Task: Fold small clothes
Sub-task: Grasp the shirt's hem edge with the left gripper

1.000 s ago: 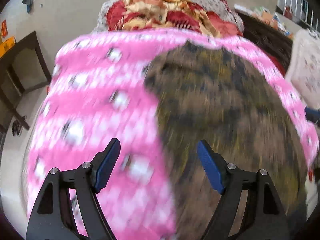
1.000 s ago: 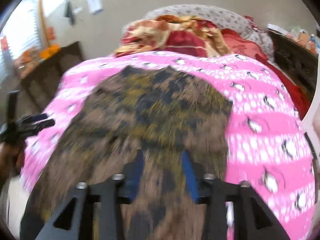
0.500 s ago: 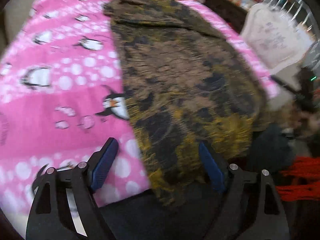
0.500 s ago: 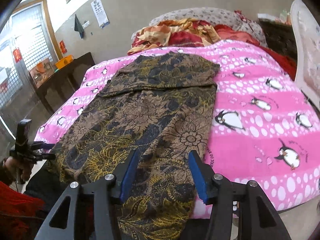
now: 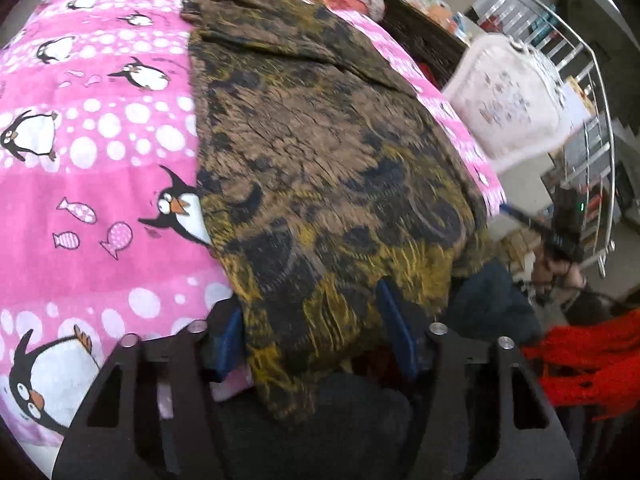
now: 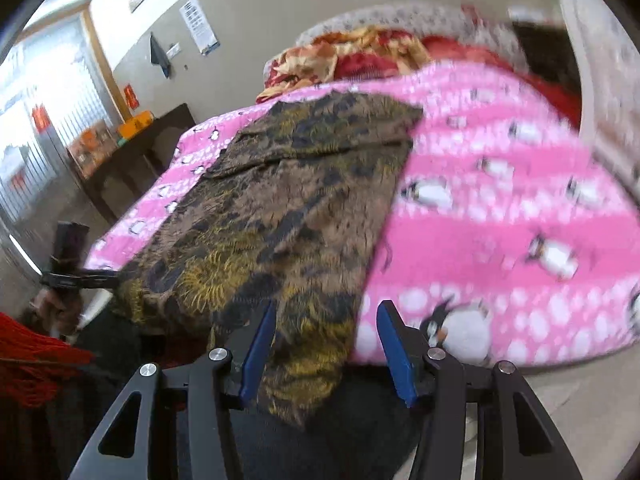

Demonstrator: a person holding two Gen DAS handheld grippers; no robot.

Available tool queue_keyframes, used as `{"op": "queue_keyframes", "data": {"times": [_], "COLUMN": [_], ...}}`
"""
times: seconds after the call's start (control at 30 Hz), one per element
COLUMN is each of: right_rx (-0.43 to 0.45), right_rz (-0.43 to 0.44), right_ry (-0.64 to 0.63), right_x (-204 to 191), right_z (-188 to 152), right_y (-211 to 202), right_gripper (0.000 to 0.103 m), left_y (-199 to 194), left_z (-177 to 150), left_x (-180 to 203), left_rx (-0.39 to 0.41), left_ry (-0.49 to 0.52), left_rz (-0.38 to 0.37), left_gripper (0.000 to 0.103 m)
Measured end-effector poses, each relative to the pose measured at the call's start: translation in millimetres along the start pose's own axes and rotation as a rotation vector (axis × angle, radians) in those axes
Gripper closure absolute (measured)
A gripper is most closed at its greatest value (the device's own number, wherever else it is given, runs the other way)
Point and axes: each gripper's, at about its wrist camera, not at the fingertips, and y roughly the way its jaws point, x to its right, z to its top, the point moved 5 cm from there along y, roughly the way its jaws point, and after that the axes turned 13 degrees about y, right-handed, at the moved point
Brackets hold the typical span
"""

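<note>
A brown, black and yellow patterned garment (image 5: 320, 152) lies spread lengthwise on the pink penguin blanket (image 5: 92, 184), and its near hem hangs over the bed's edge. My left gripper (image 5: 312, 336) straddles the hem's near left corner. Its jaws are closing with the cloth between them, not pinched flat. My right gripper (image 6: 326, 348) stands open at the garment (image 6: 288, 208) and its near right corner, where the hem lies against the left pad (image 6: 260, 340). Each view shows the other gripper at its side, the right gripper (image 5: 560, 228) and the left gripper (image 6: 68, 272), each held in a hand.
Red and orange bedding (image 6: 352, 52) is heaped at the head of the bed. A white patterned cushion (image 5: 504, 96) and a metal rack (image 5: 580, 80) stand right of the bed, a dark wooden table (image 6: 136, 148) to its left. Red knit sleeves (image 5: 592, 356) and dark trousers (image 5: 332, 420) are near me.
Both grippers have drawn back and down from above the garment to its near hem. The left jaws have narrowed around the corner. The right jaws look the same width.
</note>
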Motion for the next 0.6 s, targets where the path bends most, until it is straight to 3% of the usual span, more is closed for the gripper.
{"op": "queue_keyframes", "data": {"times": [0.03, 0.07, 0.1, 0.27, 0.4, 0.57, 0.6], "right_rx": [-0.011, -0.027, -0.054, -0.156, -0.128, -0.141, -0.151], "right_rz": [0.012, 0.04, 0.09, 0.095, 0.127, 0.284, 0.31], "right_ry": [0.019, 0.035, 0.047, 0.022, 0.069, 0.124, 0.128], "right_x": [4.0, 6.7, 6.9, 10.1, 16.7, 17.1, 15.9], "right_z": [-2.5, -6.0, -11.0, -32.8, -37.7, -35.4, -34.4], "right_y": [2.9, 6.2, 11.2, 43.6, 42.2, 45.6, 47.3], "right_gripper": [0.053, 0.053, 0.053, 0.053, 0.053, 0.052, 0.057], "left_y": [1.3, 3.3, 5.1, 3.2, 4.7, 7.3, 7.2], "left_z": [0.2, 0.4, 0.3, -1.9, -3.2, -0.2, 0.1], "left_x": [-0.9, -1.1, -2.5, -8.6, -12.1, -14.9, -15.1], "left_rx": [-0.004, -0.014, -0.021, -0.007, -0.004, 0.001, -0.001], "left_ry": [0.008, 0.015, 0.016, 0.002, -0.037, -0.062, -0.065], "left_rz": [0.023, 0.037, 0.048, 0.069, 0.061, 0.051, 0.052], "left_gripper": [0.062, 0.083, 0.089, 0.09, 0.09, 0.09, 0.09]}}
